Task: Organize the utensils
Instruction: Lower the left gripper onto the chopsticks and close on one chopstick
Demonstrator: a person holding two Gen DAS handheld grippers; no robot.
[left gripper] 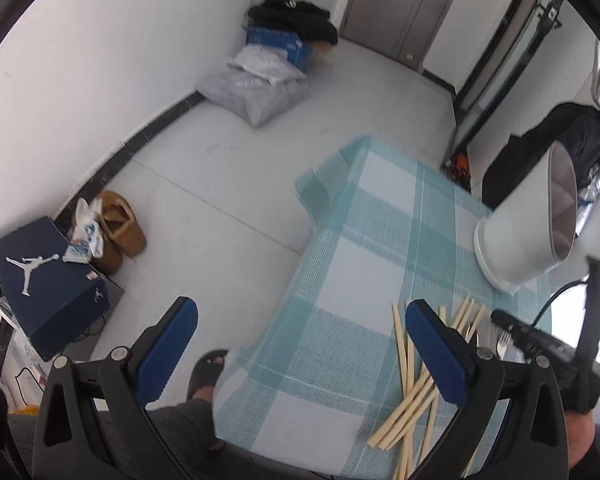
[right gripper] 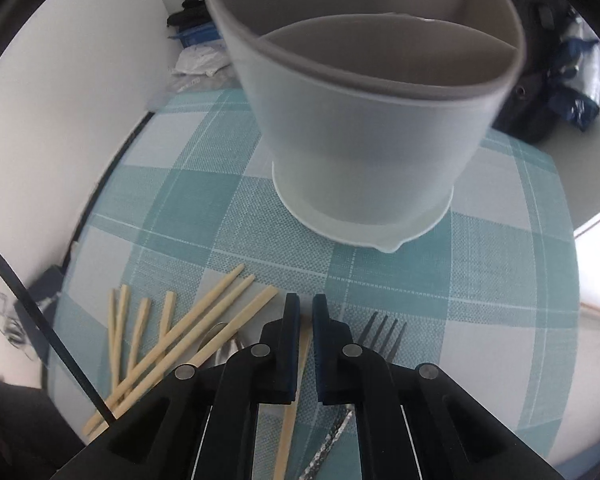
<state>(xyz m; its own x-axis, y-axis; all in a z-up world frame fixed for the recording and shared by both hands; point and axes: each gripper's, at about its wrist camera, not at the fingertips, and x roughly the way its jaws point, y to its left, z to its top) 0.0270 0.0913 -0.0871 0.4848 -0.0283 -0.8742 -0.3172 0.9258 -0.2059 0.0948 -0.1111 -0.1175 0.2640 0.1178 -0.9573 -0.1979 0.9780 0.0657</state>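
The right gripper (right gripper: 306,312), nearly shut, sits low over one chopstick (right gripper: 296,392) – a grab looks next, then the holder (right gripper: 364,128) above – while the left gripper (left gripper: 300,344) waits wide open.

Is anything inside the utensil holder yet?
Inside the utensil holder, the right wrist view shows a curved divider and bare grey walls, with no utensils sticking up. The bottom of both compartments is hidden by the near wall. Chopsticks and fork lie on the tablecloth.
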